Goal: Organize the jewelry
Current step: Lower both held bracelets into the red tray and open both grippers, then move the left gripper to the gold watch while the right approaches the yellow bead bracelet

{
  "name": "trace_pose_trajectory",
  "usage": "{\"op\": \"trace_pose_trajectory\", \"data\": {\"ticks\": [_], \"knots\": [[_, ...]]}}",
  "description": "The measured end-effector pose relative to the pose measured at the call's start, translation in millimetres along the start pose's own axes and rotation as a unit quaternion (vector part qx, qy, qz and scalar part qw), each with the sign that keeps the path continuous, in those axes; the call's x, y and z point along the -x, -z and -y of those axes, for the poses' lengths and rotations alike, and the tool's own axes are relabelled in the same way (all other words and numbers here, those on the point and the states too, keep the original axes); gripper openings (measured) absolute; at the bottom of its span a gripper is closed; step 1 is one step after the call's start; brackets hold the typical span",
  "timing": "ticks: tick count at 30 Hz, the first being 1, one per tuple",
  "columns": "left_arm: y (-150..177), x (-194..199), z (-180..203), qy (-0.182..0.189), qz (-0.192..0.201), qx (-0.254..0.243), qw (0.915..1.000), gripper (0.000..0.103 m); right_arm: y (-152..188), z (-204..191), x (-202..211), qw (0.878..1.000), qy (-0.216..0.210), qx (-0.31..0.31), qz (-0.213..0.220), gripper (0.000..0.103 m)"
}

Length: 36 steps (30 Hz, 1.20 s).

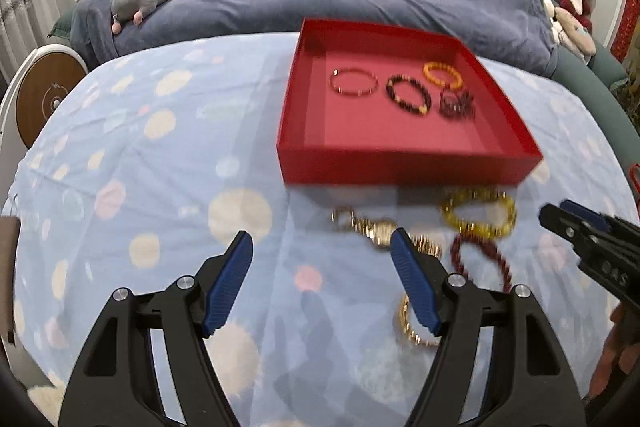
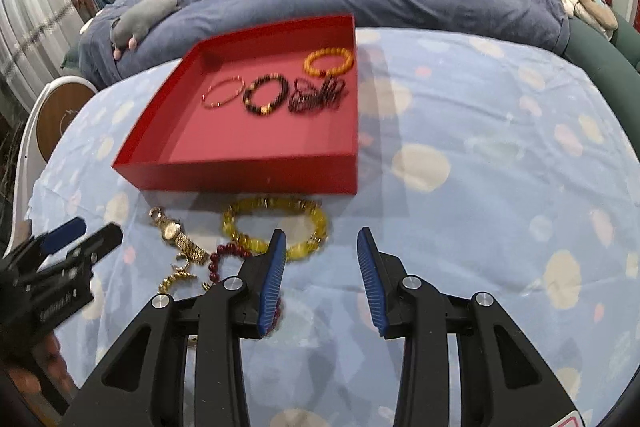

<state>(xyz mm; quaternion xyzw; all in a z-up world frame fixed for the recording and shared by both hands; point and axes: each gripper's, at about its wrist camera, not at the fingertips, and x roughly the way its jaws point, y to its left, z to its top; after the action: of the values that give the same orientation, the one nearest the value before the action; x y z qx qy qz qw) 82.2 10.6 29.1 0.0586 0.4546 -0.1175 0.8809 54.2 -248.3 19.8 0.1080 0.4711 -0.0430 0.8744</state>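
Four bead bracelets (image 2: 276, 89) inside shallow red cardboard tray (image 2: 240, 173) on dotted blue bedsheet (image 2: 480, 147). Left gripper (image 1: 322, 251) released, empty; gold wristwatch (image 2: 176, 233), dark red bead bracelet (image 2: 224, 259), yellow bead bracelet (image 2: 276, 229) before tray; right gripper (image 2: 322, 247) released, empty.

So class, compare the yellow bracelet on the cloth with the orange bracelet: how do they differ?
The yellow bracelet lies outside the red tray, on the cloth; the orange bracelet lies inside it. The yellow loop looks larger and paler, the orange smaller and deeper-toned. Both are beaded loops lying flat.
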Motion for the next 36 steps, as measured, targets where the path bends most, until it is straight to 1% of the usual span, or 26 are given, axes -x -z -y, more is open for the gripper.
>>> {"op": "trace_pose_trajectory", "data": {"ticks": [5,10,16,18,19,21,23,27,32,36], "knots": [[13,-3,1,0.003,-0.012,0.013,0.9998,0.068,0,-7,-21,1.0,0.001,-0.002,-0.01,0.036],[14,-7,-2,0.003,-0.018,0.027,0.9995,0.068,-3,-10,-41,1.0,0.006,-0.002,-0.018,0.036],[9,-10,-1,0.004,-0.018,0.033,0.9993,0.068,-10,-14,-51,1.0,0.009,0.002,-0.017,0.036],[7,-11,0,0.006,-0.019,0.035,0.9992,0.068,-10,-14,-52,1.0,0.011,0.003,-0.013,0.033],[6,-12,1,0.006,-0.019,0.038,0.9991,0.068,-10,-13,-52,1.0,0.013,0.003,-0.012,0.03],[4,-13,2,0.011,-0.02,0.042,0.9989,0.068,-9,-11,-51,1.0,0.019,0.004,-0.009,0.022],[3,-14,4,0.014,-0.022,0.046,0.9986,0.068,-6,-8,-49,1.0,0.025,0.003,-0.008,0.011],[2,-18,10,0.016,-0.025,0.05,0.9983,0.068,1,2,-43,1.0,0.027,-0.007,-0.009,0.01],[0,-29,16,0.013,-0.032,0.065,0.9973,0.068,17,12,-30,0.999,0.02,-0.035,-0.014,0.01],[-5,-42,23,0.002,-0.037,0.069,0.997,0.068,27,15,-23,0.999,0.014,-0.048,-0.018,0.01]]}}
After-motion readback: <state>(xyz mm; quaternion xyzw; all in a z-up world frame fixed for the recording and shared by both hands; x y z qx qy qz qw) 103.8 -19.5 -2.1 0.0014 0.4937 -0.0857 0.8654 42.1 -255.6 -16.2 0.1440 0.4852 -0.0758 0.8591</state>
